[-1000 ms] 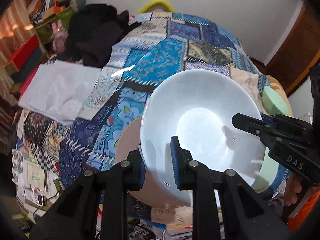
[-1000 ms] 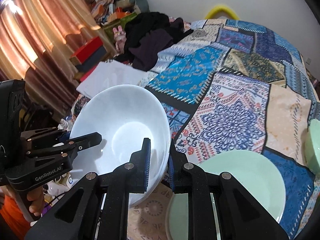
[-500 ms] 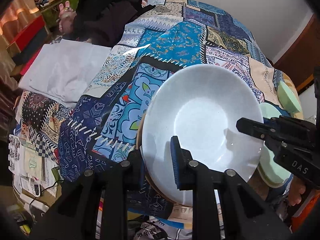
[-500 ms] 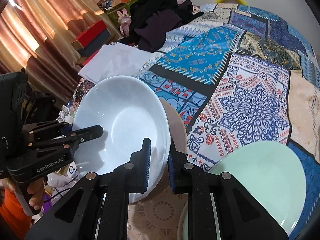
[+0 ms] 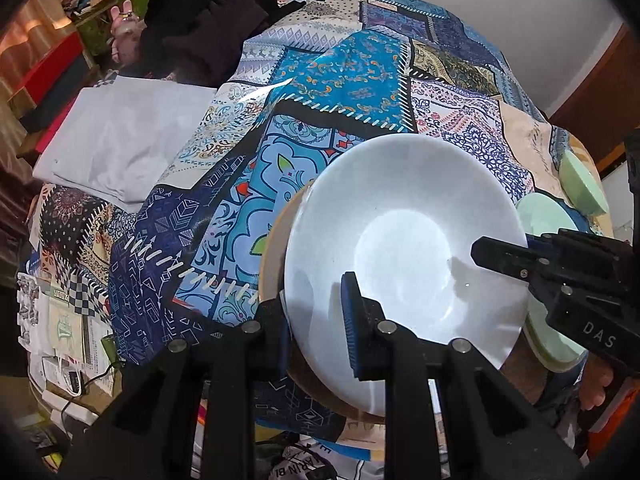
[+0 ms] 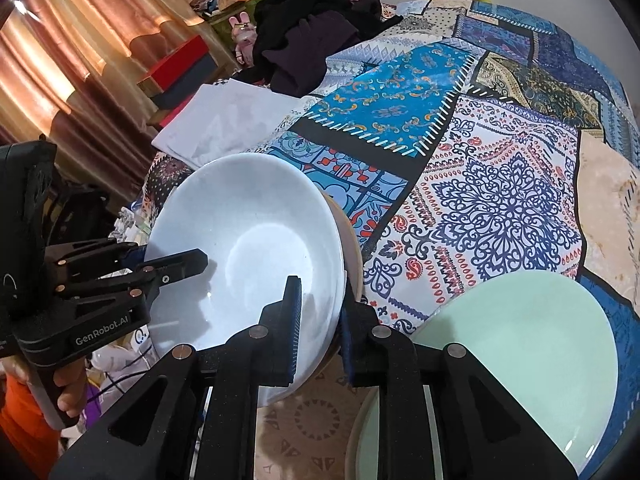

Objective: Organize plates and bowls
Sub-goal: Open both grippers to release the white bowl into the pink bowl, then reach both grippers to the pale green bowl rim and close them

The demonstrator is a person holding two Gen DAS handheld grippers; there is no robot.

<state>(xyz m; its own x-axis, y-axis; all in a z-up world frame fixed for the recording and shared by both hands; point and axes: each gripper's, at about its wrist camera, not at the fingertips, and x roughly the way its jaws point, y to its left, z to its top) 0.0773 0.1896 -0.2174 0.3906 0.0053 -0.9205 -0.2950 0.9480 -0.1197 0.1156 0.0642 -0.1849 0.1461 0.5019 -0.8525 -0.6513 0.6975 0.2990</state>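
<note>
While both my left gripper (image 5: 316, 320) and right gripper (image 6: 318, 322) clamp the white bowl (image 5: 404, 256) (opposite rims), I lower it level onto the tan plate (image 5: 276, 236) near the bed's (image 6: 500, 208) front edge.

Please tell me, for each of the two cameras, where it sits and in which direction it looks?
Left wrist: on the left tool, looking steeply down at the white bowl; right tool and fingers show.
Right wrist: on the right tool, looking down the opposite rim of the bowl; left tool and a hand show.
Shared: bowl, patchwork cloth, green plate.
</note>
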